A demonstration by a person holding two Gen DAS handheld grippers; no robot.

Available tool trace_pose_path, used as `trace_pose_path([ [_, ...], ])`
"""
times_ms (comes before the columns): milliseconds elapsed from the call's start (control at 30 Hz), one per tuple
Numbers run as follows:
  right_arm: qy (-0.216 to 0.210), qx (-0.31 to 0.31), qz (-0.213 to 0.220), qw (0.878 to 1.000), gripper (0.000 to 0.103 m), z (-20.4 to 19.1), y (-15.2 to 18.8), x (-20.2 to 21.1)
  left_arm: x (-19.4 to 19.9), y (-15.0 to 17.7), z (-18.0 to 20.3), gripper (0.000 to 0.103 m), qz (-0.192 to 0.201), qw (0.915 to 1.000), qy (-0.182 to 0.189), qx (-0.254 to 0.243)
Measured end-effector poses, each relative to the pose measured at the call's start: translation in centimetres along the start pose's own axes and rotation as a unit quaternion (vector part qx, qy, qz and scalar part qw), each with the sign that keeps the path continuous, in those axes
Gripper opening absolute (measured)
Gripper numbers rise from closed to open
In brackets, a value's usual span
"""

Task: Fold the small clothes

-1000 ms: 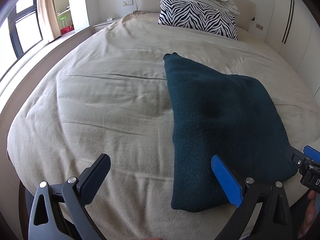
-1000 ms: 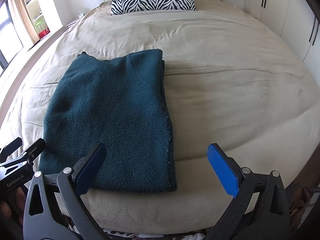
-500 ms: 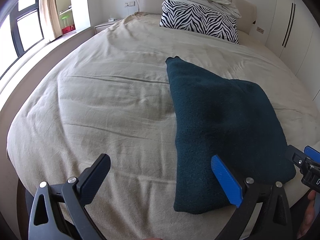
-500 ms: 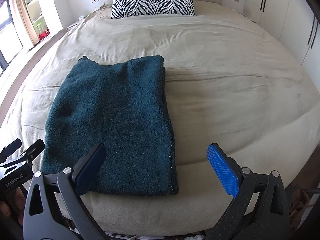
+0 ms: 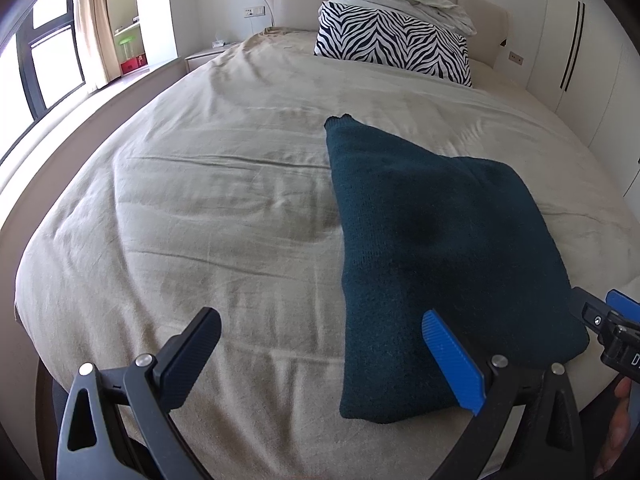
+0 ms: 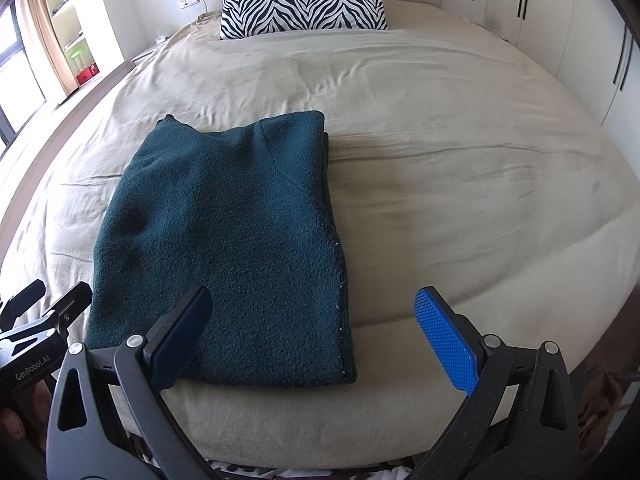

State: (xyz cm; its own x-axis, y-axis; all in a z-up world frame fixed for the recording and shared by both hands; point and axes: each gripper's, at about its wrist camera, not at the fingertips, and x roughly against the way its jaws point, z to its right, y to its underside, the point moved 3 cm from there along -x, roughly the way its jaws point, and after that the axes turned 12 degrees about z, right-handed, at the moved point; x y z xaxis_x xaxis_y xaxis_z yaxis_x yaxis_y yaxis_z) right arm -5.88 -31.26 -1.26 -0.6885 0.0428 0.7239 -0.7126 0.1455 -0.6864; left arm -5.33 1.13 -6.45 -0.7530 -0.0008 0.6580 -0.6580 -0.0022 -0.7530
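Note:
A dark teal knitted garment (image 5: 432, 248) (image 6: 232, 232) lies folded into a flat rectangle near the foot of the bed. My left gripper (image 5: 324, 360) is open and empty, held above the beige sheet just left of the garment's near corner. My right gripper (image 6: 316, 340) is also open and empty, hovering over the garment's near right corner and the bed edge. Each gripper shows at the side of the other's view: the right gripper (image 5: 608, 324) and the left gripper (image 6: 40, 312).
The beige bedsheet (image 5: 200, 200) spreads wide around the garment. A zebra-print pillow (image 5: 392, 44) (image 6: 300, 4) with pale bedding on top leans at the headboard. Windows and shelves (image 5: 124, 32) stand on the left, white wardrobe doors (image 6: 600, 32) on the right.
Both grippers have drawn back slightly from the bed, so the garment sits a bit farther off. The garment lies still and both grippers stay open.

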Motion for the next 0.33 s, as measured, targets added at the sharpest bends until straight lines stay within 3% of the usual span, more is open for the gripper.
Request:
trace_pose_path([
  [333,0.0,-0.002,-0.006,1.0,0.103,0.03,0.38,-0.26,0.13,0.1,0.17,0.103,0.007,1.0,0.007,-0.001],
])
